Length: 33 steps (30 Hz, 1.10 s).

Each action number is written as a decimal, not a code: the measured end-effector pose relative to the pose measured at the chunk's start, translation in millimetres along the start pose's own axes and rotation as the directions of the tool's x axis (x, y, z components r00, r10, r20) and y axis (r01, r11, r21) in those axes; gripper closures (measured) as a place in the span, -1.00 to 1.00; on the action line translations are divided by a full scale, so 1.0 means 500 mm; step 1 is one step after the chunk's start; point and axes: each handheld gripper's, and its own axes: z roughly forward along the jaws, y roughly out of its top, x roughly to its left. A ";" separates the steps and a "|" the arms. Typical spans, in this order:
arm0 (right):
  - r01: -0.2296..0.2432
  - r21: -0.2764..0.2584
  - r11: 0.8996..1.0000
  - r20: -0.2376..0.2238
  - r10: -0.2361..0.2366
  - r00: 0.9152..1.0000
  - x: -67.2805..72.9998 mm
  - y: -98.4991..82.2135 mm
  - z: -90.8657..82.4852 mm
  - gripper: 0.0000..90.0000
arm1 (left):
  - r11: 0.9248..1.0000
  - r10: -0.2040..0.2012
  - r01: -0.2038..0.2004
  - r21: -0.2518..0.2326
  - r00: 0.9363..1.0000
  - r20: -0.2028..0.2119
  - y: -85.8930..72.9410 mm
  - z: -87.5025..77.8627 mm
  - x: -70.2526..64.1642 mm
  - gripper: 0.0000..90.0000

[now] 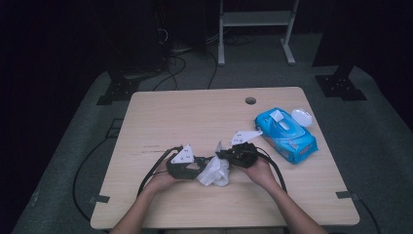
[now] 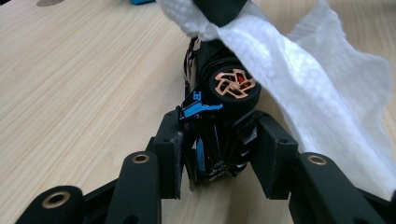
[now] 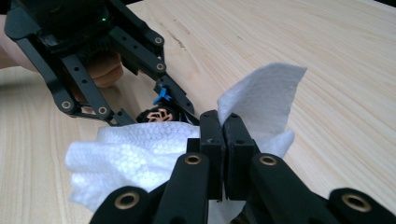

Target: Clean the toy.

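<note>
- Near the front edge of the table [image 1: 160,112], the left gripper [image 2: 219,154] grasps a small black toy car [image 2: 219,116] between its pads.
- The right gripper [image 3: 223,154] is clenched on a white wipe [image 3: 135,154], which lies against the car.
- The wipe pack [image 1: 286,132] is already open; I judge that the wiping is in progress and not finished.

High cam overhead, gripper cams close, sharing white wipe [image 1: 216,171]
</note>
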 end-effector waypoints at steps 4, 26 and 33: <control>-0.007 -0.009 1.000 -0.037 0.007 0.999 0.015 0.007 0.015 0.94 | 1.000 0.002 -0.002 0.002 1.000 -0.006 0.001 0.002 -0.002 0.28; 0.068 -0.009 0.998 -0.065 -0.068 0.996 0.057 0.027 0.053 0.94 | 1.000 -0.001 0.001 0.006 1.000 -0.017 0.006 0.006 -0.007 0.29; 0.005 -0.011 1.000 0.015 -0.004 1.000 0.002 -0.013 -0.016 0.95 | 1.000 0.003 -0.002 0.006 1.000 -0.020 0.006 0.006 -0.008 0.29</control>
